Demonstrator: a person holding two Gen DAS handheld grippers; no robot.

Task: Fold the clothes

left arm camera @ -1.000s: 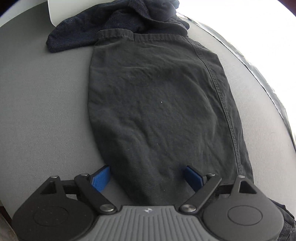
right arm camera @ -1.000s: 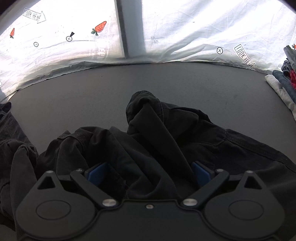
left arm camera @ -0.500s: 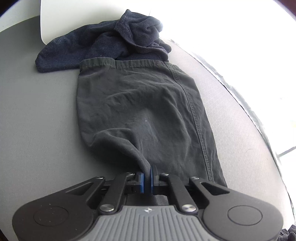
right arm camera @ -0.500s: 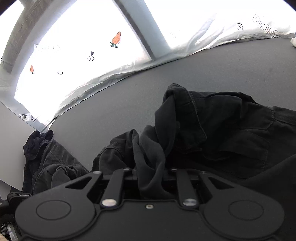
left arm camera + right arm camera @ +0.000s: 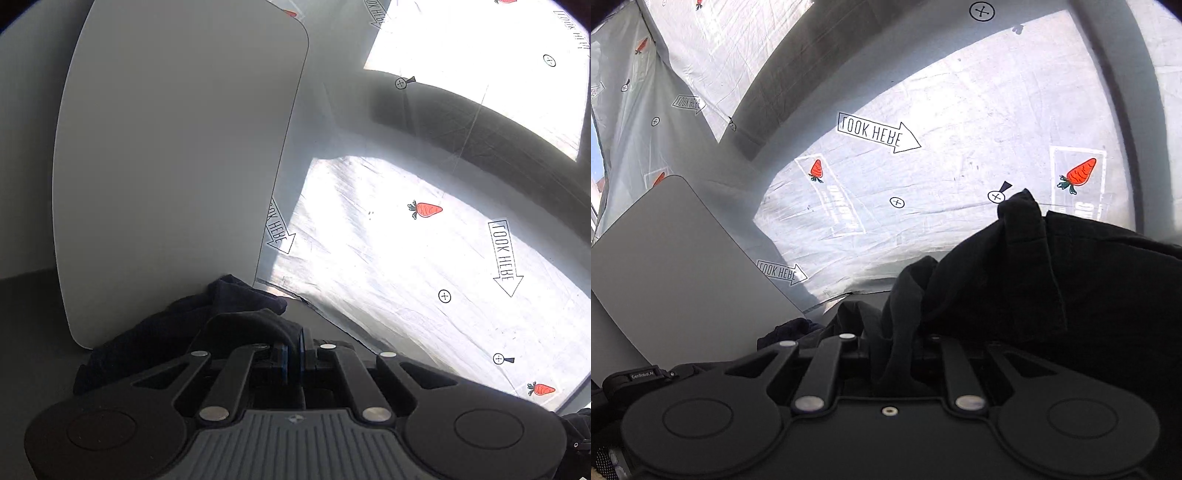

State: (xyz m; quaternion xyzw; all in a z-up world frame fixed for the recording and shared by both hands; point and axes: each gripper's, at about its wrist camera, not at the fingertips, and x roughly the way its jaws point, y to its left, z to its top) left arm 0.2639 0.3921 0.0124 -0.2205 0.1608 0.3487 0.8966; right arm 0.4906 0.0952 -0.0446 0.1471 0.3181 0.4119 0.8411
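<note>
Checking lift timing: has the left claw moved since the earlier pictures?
Yes. The left claw, shut on the dark trousers, has risen and tipped up: the white board now fills its view.

Two grippers: left gripper [image 5: 291,356], right gripper [image 5: 894,343].

Two dark garments in the left wrist view: black trousers [image 5: 255,326] and a navy knit garment [image 5: 236,291] behind.

One white rounded board [image 5: 177,166] in that view.

One printed white sheet [image 5: 406,258] as backdrop.

On the sheet, left wrist view: two whole carrot prints [image 5: 425,209]; at least two "LOOK HERE" arrows [image 5: 504,256]; four circled crosses [image 5: 444,296] in the lit area.

Right wrist view: at least three "LOOK HERE" arrows [image 5: 877,134]; two large carrots [image 5: 1080,175], smaller ones at the left edge too blurred for a firm count.
</note>
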